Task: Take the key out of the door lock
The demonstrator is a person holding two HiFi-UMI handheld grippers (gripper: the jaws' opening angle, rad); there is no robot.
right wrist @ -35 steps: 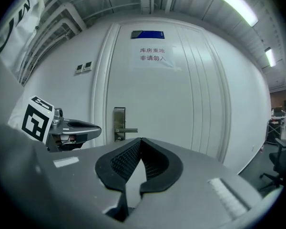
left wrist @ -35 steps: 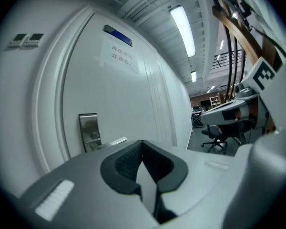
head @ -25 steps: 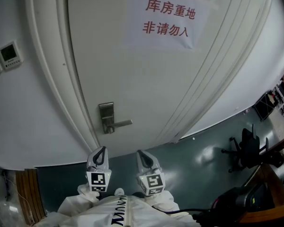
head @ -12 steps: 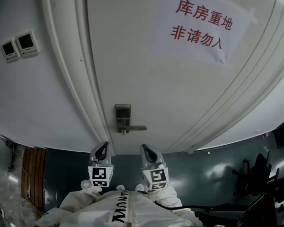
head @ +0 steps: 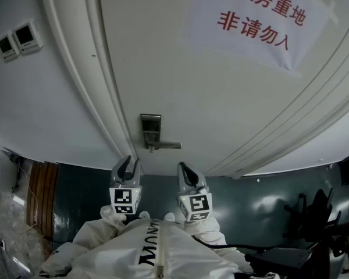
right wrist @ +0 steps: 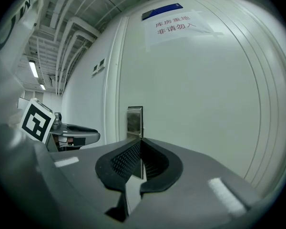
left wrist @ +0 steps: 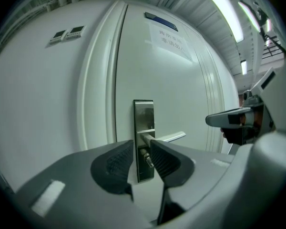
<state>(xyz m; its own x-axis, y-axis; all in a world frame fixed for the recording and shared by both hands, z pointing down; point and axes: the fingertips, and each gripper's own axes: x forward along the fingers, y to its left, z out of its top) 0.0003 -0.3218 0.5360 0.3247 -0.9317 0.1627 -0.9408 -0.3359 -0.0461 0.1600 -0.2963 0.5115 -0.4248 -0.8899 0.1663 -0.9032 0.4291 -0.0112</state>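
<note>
Head view is showing both grippers held low in front of a white door [head: 221, 115], short of it and not touching it. The key [head: 152, 149] is sitting in the metal lock plate [head: 150, 127], just under the lever handle [head: 167, 145], which is pointing right. The left gripper [head: 130, 166] is hanging below the plate; its jaws have just been opening and are now standing slightly spread, with nothing between them. In the left gripper view, the key [left wrist: 146, 160] is showing through the gap of the left gripper [left wrist: 142, 149] — sticking out of the plate [left wrist: 144, 123] beneath the lever [left wrist: 170, 138], apart from both pads. The right gripper [head: 184, 171] is hovering beside the left one, under the lever's free end. In the right gripper view its jaws [right wrist: 140, 144] are pressed together and empty, with the plate [right wrist: 134, 122] rising behind them. A paper sign [head: 259, 22] with red characters is hanging high on the door, and two wall panels [head: 17, 39] are sitting left of the frame.
</note>
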